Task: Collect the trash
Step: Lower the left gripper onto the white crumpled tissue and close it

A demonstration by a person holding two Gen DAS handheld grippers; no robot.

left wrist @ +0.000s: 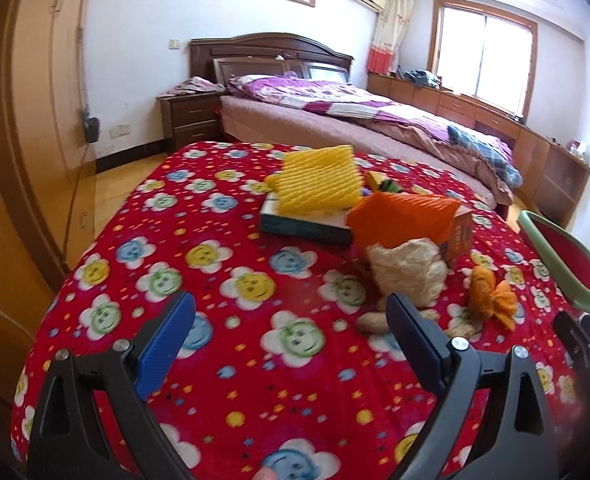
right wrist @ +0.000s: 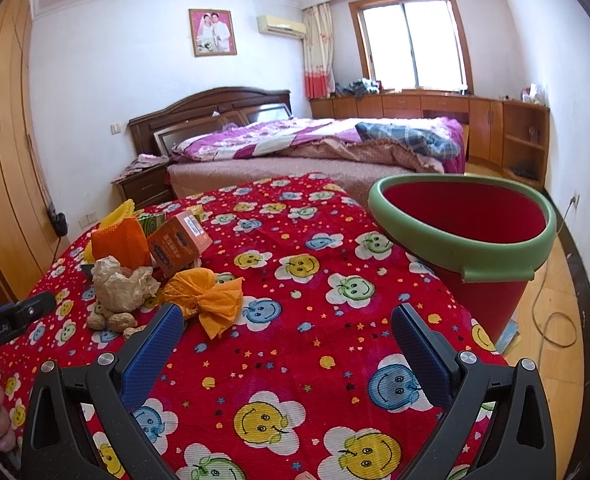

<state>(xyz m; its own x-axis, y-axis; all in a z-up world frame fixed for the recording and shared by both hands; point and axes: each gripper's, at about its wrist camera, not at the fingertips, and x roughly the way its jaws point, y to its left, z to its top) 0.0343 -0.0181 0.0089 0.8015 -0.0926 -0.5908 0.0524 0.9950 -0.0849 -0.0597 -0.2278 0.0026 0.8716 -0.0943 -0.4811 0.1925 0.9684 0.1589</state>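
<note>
Trash lies on a table with a red flowered cloth: a yellow foam net on a flat box, an orange foam net, a brown carton, crumpled beige paper, an orange crumpled wrapper and peanuts. A red bin with a green rim stands at the table's right edge. My left gripper is open and empty, just short of the peanuts. My right gripper is open and empty, right of the orange wrapper.
A bed with purple bedding stands behind the table, with a nightstand to its left. A wardrobe lines the left wall. Low cabinets run under the window. A cable lies on the floor at right.
</note>
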